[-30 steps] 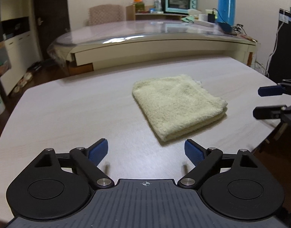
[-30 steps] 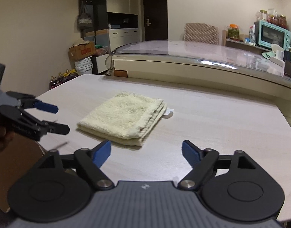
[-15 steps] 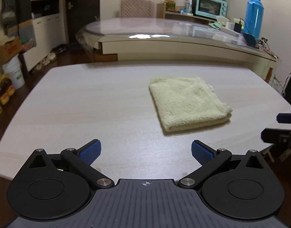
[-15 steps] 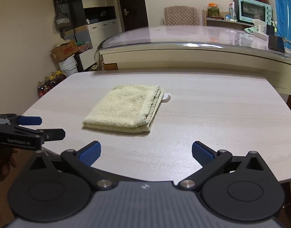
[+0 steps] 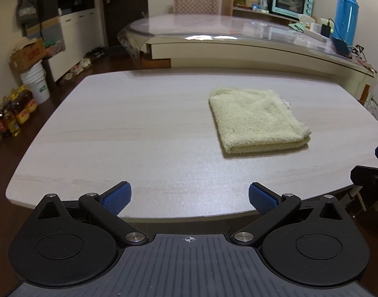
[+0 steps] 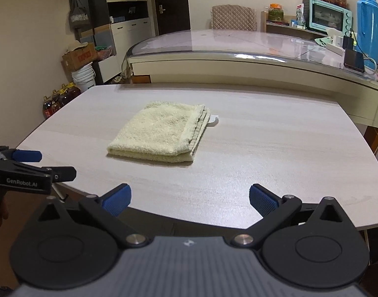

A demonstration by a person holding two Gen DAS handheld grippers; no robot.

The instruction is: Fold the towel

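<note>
A pale yellow towel (image 5: 256,120) lies folded into a small thick rectangle on the light wooden table (image 5: 129,133); it also shows in the right wrist view (image 6: 161,132), with a white label sticking out at its far right edge. My left gripper (image 5: 189,198) is open and empty at the table's near edge, well short of the towel. My right gripper (image 6: 190,198) is open and empty, also at the near edge. The left gripper shows at the left of the right wrist view (image 6: 40,164). The right gripper's tips show at the right edge of the left wrist view (image 5: 376,163).
A long counter with a glass top (image 5: 238,37) stands behind the table, carrying a blue thermos (image 5: 345,17) and a teal toaster oven (image 5: 289,2). Bottles (image 5: 13,113), a white bucket (image 5: 36,83) and a cardboard box stand on the floor at the left.
Both grippers have pulled back from the towel toward the table's near edge and turned, so the towel looks farther off. The towel has not moved. Both grippers stay open.
</note>
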